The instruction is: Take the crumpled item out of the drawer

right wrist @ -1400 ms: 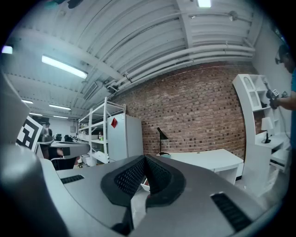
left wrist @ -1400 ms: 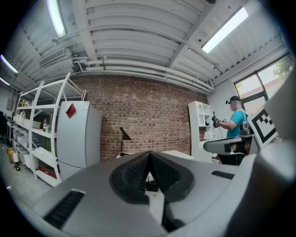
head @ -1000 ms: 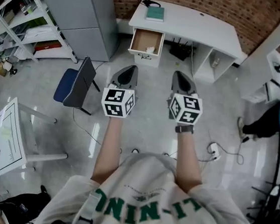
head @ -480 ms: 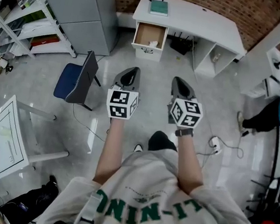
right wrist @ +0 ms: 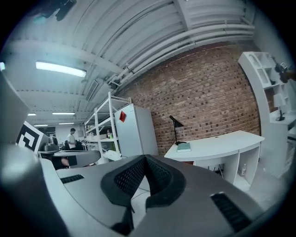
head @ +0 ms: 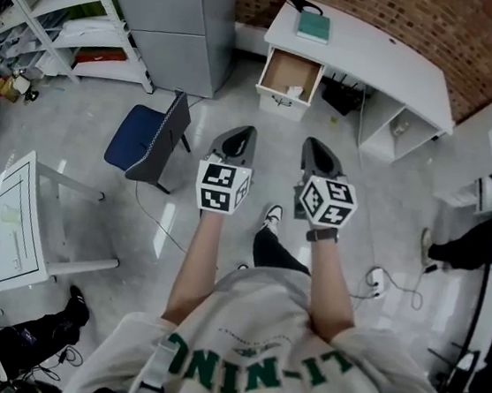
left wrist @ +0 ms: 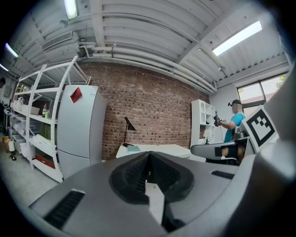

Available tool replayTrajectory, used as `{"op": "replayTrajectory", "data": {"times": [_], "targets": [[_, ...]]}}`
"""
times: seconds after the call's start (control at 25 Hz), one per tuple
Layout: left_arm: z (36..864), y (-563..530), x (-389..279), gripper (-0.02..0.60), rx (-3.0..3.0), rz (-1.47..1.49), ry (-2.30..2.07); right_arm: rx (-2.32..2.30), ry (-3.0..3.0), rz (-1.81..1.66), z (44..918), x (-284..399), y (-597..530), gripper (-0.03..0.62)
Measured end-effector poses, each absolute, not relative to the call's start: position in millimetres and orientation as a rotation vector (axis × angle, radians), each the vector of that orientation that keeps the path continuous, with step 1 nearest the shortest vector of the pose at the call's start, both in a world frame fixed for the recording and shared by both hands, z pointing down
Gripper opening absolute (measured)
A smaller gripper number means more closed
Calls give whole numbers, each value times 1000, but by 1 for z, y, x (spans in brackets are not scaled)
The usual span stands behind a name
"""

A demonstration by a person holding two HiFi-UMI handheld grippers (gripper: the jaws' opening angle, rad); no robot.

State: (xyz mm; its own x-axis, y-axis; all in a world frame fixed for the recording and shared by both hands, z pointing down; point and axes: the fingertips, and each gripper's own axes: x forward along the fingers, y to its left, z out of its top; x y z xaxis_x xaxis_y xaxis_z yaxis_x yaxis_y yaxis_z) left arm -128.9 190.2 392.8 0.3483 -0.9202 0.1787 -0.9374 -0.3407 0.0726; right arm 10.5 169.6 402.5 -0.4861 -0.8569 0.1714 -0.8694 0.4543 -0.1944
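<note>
Across the floor, a white desk [head: 378, 61] stands against the brick wall. Its drawer [head: 289, 74] is pulled open, and a small pale crumpled item [head: 296, 90] lies at the drawer's near end. My left gripper [head: 243, 134] and right gripper [head: 316, 146] are held side by side in front of me, well short of the desk and pointing toward it. The jaws of both are shut with nothing between them. In the left gripper view the left gripper [left wrist: 149, 155] points at the desk [left wrist: 152, 149]. The right gripper [right wrist: 144, 158] faces the same desk [right wrist: 217, 143].
A blue chair [head: 151, 139] stands left of my path, with a grey fridge [head: 188, 15] and metal shelves [head: 63, 17] behind it. A green book [head: 313, 26] lies on the desk. A small white table [head: 11, 225] is at the left. A person [head: 489, 248] and floor cables [head: 379, 274] are at the right.
The person holding the grippers has stepped forward, and a leg and shoe now show below them. The desk and drawer have shifted right in view. Both grippers stay shut, side by side.
</note>
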Motion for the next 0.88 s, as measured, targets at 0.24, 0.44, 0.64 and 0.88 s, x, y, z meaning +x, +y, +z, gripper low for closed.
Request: {"op": "replayTrajectory", "data": {"times": [0.24, 0.44, 0.64, 0.88], "targets": [[387, 107, -133, -2, 2420, 163, -1733, 1525, -2670, 402, 393, 0, 84, 3], [377, 26, -116, -2, 2446, 174, -1732, 1517, -2667, 373, 384, 11, 1, 3], [367, -51, -93, -2, 2482, 191, -1729, 1556, -2674, 391, 372, 33, -77, 3], [383, -115, -70, -2, 2463, 199, -1730, 1592, -2653, 397, 390, 59, -140, 3]]}}
